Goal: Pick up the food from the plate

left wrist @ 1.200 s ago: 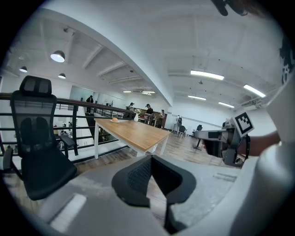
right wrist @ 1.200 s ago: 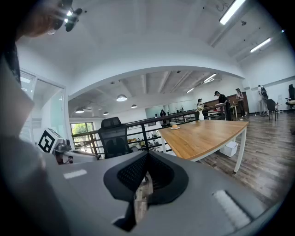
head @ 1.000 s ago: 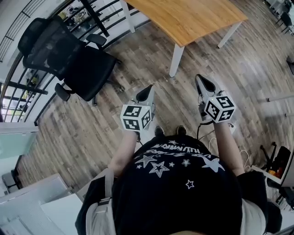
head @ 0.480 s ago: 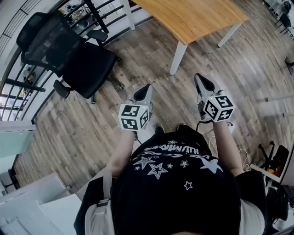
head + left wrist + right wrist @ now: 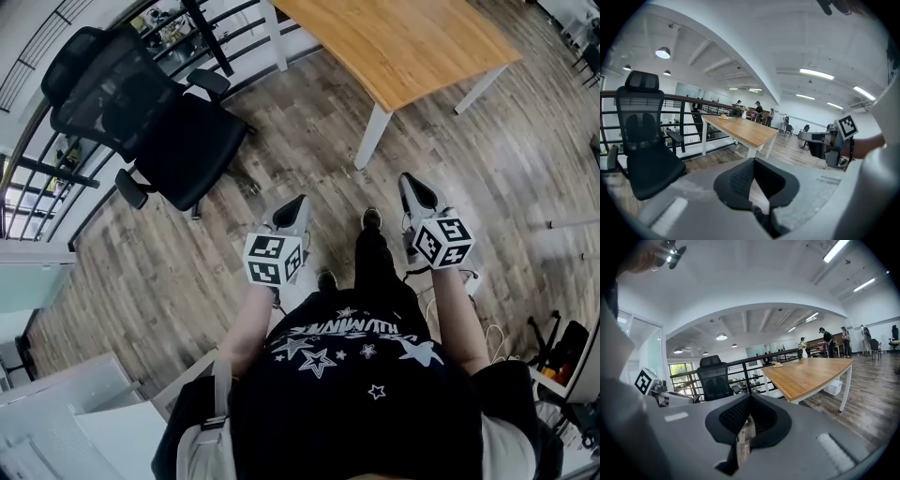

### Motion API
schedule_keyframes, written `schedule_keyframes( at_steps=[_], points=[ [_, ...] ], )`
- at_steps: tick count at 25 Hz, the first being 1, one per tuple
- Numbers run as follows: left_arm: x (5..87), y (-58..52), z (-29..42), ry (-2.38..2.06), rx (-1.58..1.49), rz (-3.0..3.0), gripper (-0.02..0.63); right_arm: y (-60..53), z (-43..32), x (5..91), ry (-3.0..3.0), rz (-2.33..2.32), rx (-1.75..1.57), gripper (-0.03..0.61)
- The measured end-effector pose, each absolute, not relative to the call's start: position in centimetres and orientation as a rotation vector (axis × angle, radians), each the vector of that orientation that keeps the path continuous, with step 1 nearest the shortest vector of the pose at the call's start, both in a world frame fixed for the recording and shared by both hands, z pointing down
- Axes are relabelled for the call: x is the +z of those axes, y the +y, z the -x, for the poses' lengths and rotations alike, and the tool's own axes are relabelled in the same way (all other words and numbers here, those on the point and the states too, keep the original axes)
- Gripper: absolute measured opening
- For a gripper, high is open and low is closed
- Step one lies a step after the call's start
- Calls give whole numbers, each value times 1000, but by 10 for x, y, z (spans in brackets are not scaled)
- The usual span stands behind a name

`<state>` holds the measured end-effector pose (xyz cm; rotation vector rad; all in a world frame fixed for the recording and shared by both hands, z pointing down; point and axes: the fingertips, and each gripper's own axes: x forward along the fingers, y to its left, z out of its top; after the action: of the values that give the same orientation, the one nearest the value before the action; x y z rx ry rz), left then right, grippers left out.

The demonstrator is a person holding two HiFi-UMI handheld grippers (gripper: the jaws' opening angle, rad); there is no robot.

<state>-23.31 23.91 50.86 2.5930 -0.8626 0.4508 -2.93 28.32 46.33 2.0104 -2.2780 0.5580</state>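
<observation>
Now bring the clenched, empty left gripper [image 5: 299, 201] and right gripper [image 5: 411, 180] forward to the plate [image 5: 777, 365] at the counter's [image 5: 403, 47] far end.

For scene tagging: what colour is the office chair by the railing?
The office chair is black; the head view shows it best.

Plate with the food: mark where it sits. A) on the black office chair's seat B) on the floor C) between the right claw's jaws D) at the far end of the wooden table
D: the right gripper view shows the plate on the wooden table's far end.
</observation>
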Motion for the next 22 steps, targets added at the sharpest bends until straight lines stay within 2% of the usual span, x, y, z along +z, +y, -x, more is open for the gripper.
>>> schedule_keyframes(
  at_steps=[6, 15, 22],
  points=[
    [514, 197, 210, -940, 459, -2543, 2, 223, 3, 469, -2338, -1949, 576, 2],
    [509, 116, 120, -953, 485, -2531, 2, 113, -84, 464, -2412, -1922, 651, 2],
    [511, 76, 79, -987, 491, -2513, 2, 67, -122, 464, -2444, -1866, 635, 2]
  ],
)
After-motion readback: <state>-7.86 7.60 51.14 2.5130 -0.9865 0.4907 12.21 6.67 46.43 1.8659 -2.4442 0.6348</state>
